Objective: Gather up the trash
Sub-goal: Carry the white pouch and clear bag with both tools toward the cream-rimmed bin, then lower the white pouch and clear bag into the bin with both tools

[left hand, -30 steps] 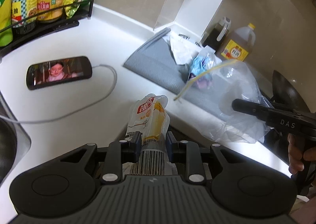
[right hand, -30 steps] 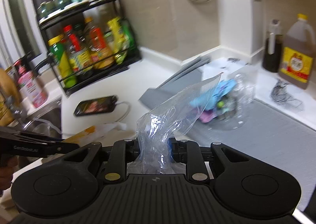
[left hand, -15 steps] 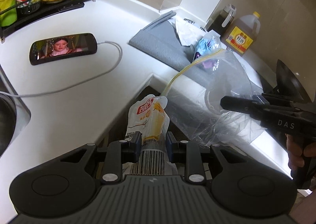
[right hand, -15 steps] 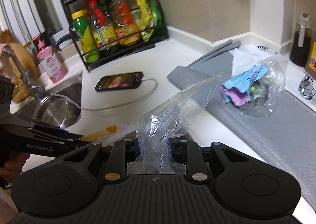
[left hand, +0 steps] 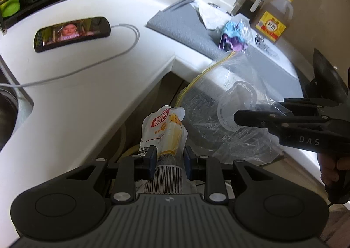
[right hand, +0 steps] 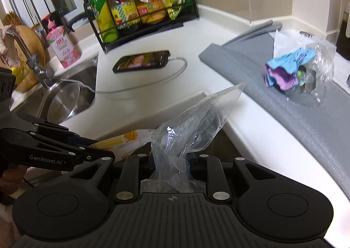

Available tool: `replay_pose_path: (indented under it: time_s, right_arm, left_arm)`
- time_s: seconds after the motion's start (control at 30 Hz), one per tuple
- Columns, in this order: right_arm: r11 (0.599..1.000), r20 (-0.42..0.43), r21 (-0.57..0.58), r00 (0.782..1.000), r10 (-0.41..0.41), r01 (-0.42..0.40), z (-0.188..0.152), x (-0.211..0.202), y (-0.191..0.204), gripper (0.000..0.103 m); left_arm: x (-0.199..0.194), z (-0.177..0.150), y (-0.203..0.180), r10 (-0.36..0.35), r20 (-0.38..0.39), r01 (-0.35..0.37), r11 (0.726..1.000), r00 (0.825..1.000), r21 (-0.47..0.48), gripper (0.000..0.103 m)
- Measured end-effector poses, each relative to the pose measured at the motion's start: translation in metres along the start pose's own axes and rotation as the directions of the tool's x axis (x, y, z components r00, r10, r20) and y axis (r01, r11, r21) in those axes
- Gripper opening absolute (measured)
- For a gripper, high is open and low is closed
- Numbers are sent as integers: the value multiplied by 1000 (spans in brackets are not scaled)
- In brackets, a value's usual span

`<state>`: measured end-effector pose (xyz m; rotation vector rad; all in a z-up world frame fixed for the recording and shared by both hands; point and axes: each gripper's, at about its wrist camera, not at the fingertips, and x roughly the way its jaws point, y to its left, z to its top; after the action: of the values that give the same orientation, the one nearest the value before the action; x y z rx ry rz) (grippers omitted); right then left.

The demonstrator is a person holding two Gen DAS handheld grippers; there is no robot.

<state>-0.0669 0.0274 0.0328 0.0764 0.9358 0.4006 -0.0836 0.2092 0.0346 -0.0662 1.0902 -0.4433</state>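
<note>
My left gripper (left hand: 169, 156) is shut on a white and yellow snack wrapper (left hand: 163, 130) with a barcode, held off the counter's inner corner. That wrapper (right hand: 122, 141) also shows beside the left gripper's arm in the right wrist view. My right gripper (right hand: 171, 158) is shut on a clear plastic zip bag (right hand: 196, 125). The same bag (left hand: 231, 112), with a yellow seal strip, hangs just right of the wrapper, pinched by the right gripper (left hand: 238, 115). More trash lies on a grey mat (right hand: 251, 73): a crumpled blue and purple wrapper (right hand: 284, 71), clear plastic (right hand: 317, 77) and white paper (right hand: 286, 40).
A phone (left hand: 72, 32) with a cable lies on the white counter (left hand: 76, 99). A black rack of bottles (right hand: 135, 7) stands at the back. A sink with a metal pot (right hand: 65, 101) is at the left. Oil bottles (left hand: 275, 20) and a dark wok (left hand: 328, 77) are at the right.
Both grippers have drawn back and lower from the counter, off its inner corner, each keeping its hold. The bag and the wrapper have come closer together.
</note>
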Motion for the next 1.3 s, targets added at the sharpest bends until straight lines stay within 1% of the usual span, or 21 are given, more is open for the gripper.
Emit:
replay_pose_path:
  time_s: [0.17, 0.27, 0.37, 0.6, 0.87, 1.07, 1.3]
  right_arm:
    - [1000, -47, -2, 999, -3, 2, -13, 14, 2, 24]
    - [1000, -81, -6, 997, -1, 1, -23, 25, 2, 24]
    - [1000, -111, -13, 994, -1, 0, -31, 36, 4, 24]
    - [1000, -180, -23, 984, 1, -5, -48, 60, 6, 24]
    - [999, -244, -34, 970, -3, -6, -65, 82, 6, 24]
    - [999, -291, -41, 957, -13, 1, -78, 100, 3, 24]
    - [999, -332, -29, 943, -27, 18, -89, 120, 0, 24]
  left_arm:
    - [16, -8, 1, 29, -52, -29, 1000, 998, -1, 29]
    - [27, -12, 2, 57, -91, -56, 998, 994, 9, 29]
    - [38, -17, 3, 65, -122, -64, 998, 990, 13, 28]
    - [62, -29, 4, 92, -167, -87, 995, 982, 42, 28]
    - [85, -35, 6, 93, -215, -84, 995, 972, 52, 28]
    - [112, -35, 6, 89, -267, -77, 995, 960, 55, 28]
    - [138, -34, 9, 93, -308, -78, 995, 947, 62, 28]
